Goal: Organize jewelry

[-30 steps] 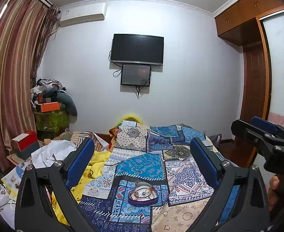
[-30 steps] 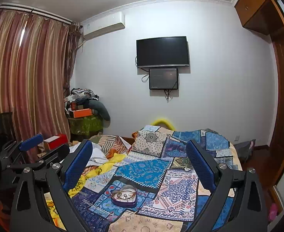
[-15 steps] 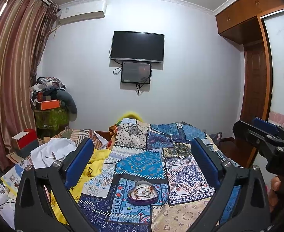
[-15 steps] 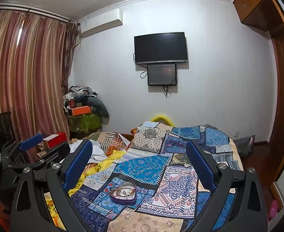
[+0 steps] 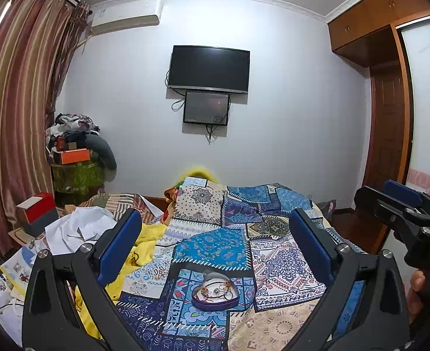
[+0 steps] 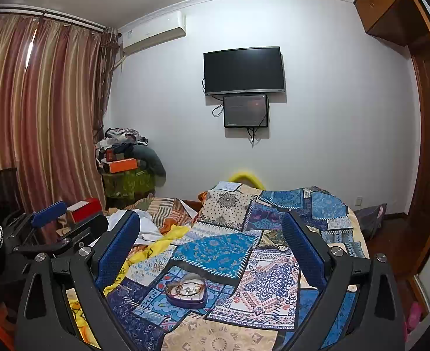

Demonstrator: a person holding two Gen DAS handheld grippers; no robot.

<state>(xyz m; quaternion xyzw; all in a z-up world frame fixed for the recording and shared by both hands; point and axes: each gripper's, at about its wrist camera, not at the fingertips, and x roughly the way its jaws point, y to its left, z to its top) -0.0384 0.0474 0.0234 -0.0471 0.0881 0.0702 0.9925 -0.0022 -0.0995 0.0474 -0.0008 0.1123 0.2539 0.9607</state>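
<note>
A purple heart-shaped jewelry box (image 5: 215, 292) lies open on the patchwork bedspread (image 5: 212, 245), with bracelets and rings (image 5: 217, 288) inside. It also shows in the right wrist view (image 6: 186, 291). My left gripper (image 5: 215, 234) is open and empty, held above and short of the box. My right gripper (image 6: 210, 234) is open and empty too, also above and short of the box. The right gripper shows at the right edge of the left wrist view (image 5: 402, 204). The left gripper shows at the left edge of the right wrist view (image 6: 48, 219).
A yellow cloth (image 5: 144, 239) and white papers (image 5: 77, 228) lie on the bed's left side. A red box (image 5: 36, 207) and a pile of clothes and boxes (image 5: 74, 152) stand by the striped curtain (image 5: 13, 111). A wooden wardrobe (image 5: 387, 122) stands right.
Both wrist views have tilted down slightly: the TV and wall sit higher in frame, the box a little lower. Both grippers stay open. The box has not moved.
</note>
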